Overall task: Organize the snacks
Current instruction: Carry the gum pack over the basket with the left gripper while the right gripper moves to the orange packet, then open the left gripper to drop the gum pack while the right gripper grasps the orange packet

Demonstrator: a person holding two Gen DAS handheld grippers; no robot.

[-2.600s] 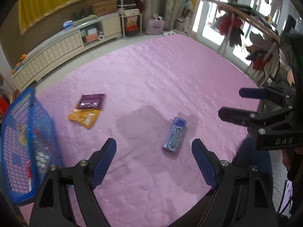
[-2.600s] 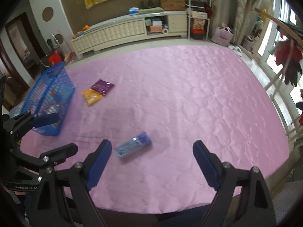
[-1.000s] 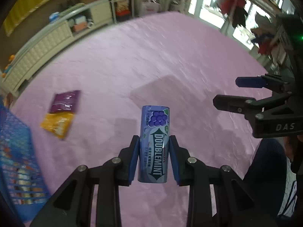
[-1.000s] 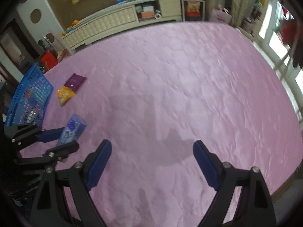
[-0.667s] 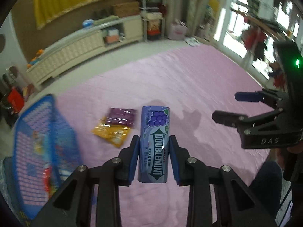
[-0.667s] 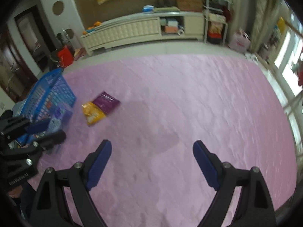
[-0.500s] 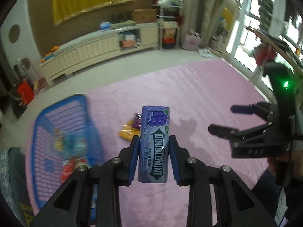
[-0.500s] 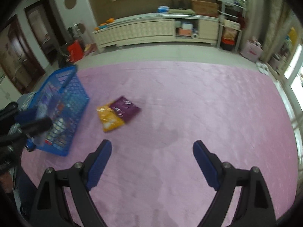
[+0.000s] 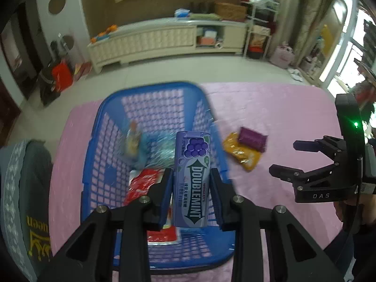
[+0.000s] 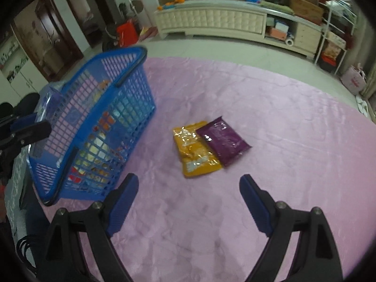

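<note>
My left gripper is shut on a purple Doublemint gum bottle and holds it upright above the blue basket, which holds several snack packs. The basket also shows in the right wrist view, at the left. A yellow snack pack and a purple snack pack lie side by side on the pink bedspread, just ahead of my right gripper, which is open and empty. The same packs show in the left wrist view, yellow and purple, right of the basket.
The pink bedspread stretches to the right. A white low cabinet stands along the far wall. A grey cushion lies left of the basket. A red bag sits on the floor.
My left gripper closed on the gum bottle, lifted it off the bed and swung it left until it hangs over the basket. My right gripper turned left toward the two packs, still open.
</note>
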